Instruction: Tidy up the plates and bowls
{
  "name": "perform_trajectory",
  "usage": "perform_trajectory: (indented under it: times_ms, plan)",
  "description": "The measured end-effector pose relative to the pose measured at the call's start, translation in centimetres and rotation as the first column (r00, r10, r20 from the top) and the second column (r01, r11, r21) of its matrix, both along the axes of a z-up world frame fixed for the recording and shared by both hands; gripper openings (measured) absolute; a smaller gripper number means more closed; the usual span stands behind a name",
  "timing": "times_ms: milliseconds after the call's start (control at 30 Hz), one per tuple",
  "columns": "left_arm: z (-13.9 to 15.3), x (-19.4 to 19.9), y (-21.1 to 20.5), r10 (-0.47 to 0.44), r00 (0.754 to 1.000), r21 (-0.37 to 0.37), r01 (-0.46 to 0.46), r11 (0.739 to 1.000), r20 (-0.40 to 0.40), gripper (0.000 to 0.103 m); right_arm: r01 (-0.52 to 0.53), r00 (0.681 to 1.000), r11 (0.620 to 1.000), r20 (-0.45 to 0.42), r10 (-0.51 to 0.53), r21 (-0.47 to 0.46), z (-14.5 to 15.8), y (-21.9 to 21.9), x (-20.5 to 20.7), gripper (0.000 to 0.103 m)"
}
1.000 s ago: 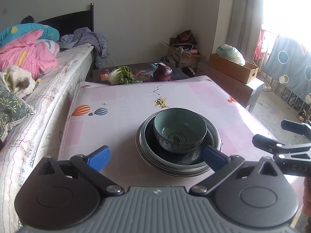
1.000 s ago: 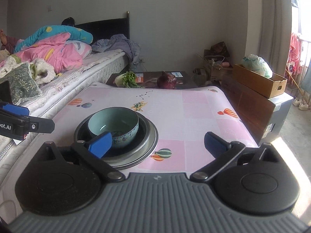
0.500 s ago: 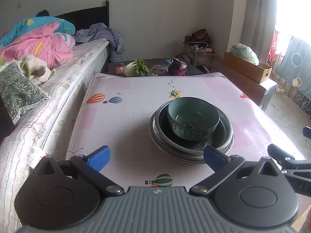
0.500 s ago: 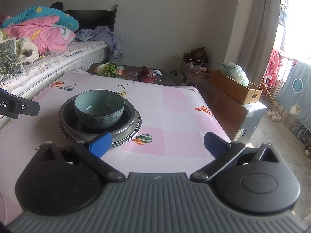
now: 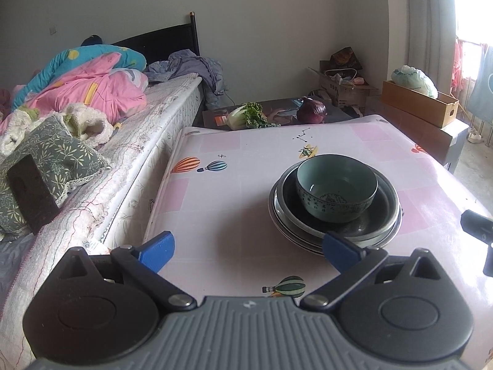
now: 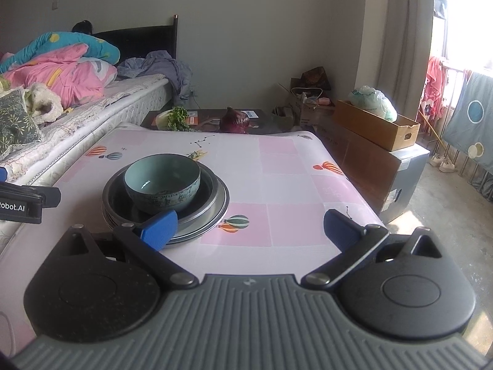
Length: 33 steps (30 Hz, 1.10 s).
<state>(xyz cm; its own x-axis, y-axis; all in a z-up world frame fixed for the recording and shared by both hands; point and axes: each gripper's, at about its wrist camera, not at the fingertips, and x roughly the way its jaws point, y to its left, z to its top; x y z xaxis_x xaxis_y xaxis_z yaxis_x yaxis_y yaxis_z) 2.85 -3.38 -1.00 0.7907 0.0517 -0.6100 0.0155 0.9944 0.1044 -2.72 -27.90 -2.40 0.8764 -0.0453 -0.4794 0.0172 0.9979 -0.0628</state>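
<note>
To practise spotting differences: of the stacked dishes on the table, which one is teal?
The small bowl on top of the stack; the wider dishes beneath it are dark or metallic grey.

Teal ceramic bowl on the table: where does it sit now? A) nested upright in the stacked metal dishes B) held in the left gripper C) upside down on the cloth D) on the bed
A: the teal ceramic bowl stands upright inside the stacked metal dishes, and both grippers are open and clear of it.
</note>
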Motion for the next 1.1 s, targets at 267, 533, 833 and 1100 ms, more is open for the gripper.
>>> perform_trajectory:
  times_ms: [267, 533, 833, 1100]
  plan:
    - [-0.5, 0.1, 0.1, -0.018, 0.998, -0.046, 0.016, 0.999, -0.052, 0.103, 0.007, 0.999, 0.999, -0.051, -0.005, 0.031, -0.3, 0.2, 0.6, 0.102]
    - [-1.0, 0.5, 0.8, -0.003, 0.995, -0.082, -0.006, 0.997, -0.105, 0.103, 0.015, 0.994, 1.000, -0.109, -0.013, 0.013, -1.2, 1.2, 1.3, 0.102]
    - [-1.4, 0.7, 1.2, 0.020, 0.991, -0.087, -0.032, 0.996, -0.132, 0.103, 0.018, 0.991, 0.998, -0.136, -0.010, 0.058, -1.3, 1.2, 1.8, 0.102]
    - [-1.5, 0.9, 1.5, 0.040, 0.989, -0.102, -0.056, 0.993, -0.145, 0.103, 0.019, 0.984, 0.998, -0.179, -0.007, 0.065, -1.7, 1.2, 2.2, 0.102]
